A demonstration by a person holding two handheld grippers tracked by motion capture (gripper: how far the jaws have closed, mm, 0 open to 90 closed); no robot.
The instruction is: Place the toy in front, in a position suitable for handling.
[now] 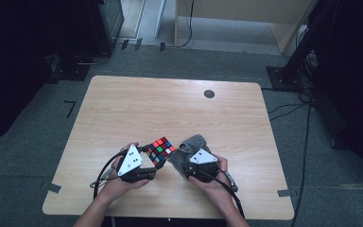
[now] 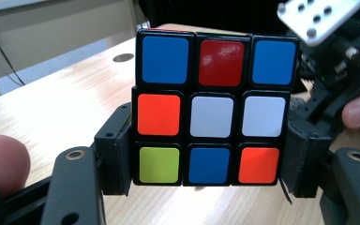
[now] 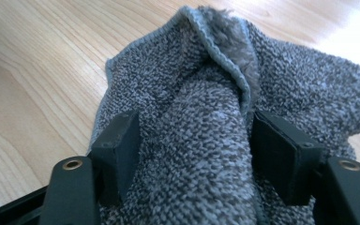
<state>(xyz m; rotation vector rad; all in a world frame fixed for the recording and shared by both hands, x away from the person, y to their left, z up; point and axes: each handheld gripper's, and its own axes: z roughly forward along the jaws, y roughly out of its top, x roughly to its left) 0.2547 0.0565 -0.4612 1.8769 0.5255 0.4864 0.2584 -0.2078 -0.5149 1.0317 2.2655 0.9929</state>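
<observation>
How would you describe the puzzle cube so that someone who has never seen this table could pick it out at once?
Start at the wooden table and look to its near edge, where two hands meet. The left tool grips the puzzle cube by its sides. Unlike the plain grey towel next to it, the cube is hard, black-framed and covered in small coloured squares.

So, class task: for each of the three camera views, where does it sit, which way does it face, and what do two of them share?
High view: above the person's side, facing forward and down on the table; forearms, left gripper and right gripper show.
Left gripper view: rides the left gripper, looking along its jaws at the clamped cube; a fingertip shows.
Right gripper view: rides the right gripper, jaws pinching the grey cloth.
Shared: high view also shows cube and cloth.
</observation>
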